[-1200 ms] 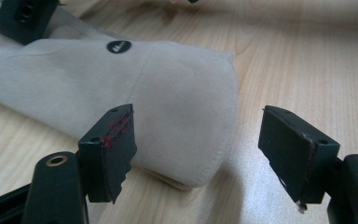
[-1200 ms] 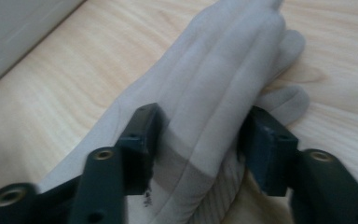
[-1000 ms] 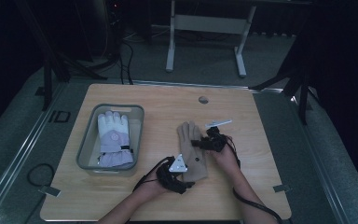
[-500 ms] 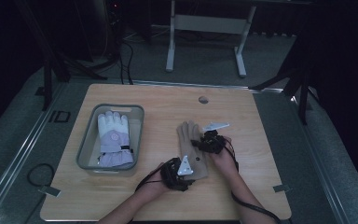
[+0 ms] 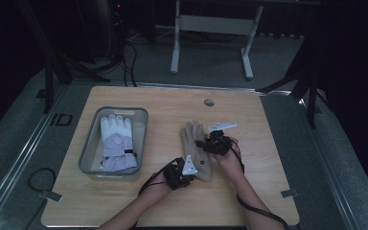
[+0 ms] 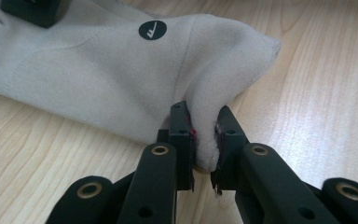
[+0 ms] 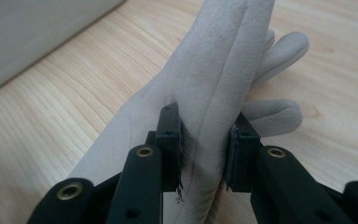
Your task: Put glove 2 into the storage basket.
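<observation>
My left gripper (image 6: 204, 144) has its jaws pinched tight on a fold of the tan glove (image 6: 121, 79) at its cuff edge, the cloth bunched up between the pads. From above, that gripper (image 5: 181, 173) sits at the near end of the glove (image 5: 197, 149), with my left forearm coming in from the bottom edge and angling up to the right, cable looping beside the wrist.

My right gripper (image 7: 204, 154) is clamped on the glove's side edge (image 7: 223, 79), lifting a ridge of fabric that stands up between the jaws; two glove fingers stick out past it to the right. In the high view the right gripper (image 5: 216, 143) rests against the glove's right side near the finger bases, its grey plate pointing away from me, and my right forearm runs in from the lower right.

The glove lies on the wooden table (image 5: 263, 124), fingers pointing away from me, just right of the grey bin (image 5: 87, 153). A white and lavender glove (image 5: 116, 143) lies inside that bin.

From above, the grippers and my hands cover the glove's cuff and part of its right edge, so the grips themselves are hard to make out there. In the left gripper view, a black block at the top left corner is cut off; I cannot tell what it is. A small round black mark (image 6: 152, 30) sits on the glove near the cuff.
</observation>
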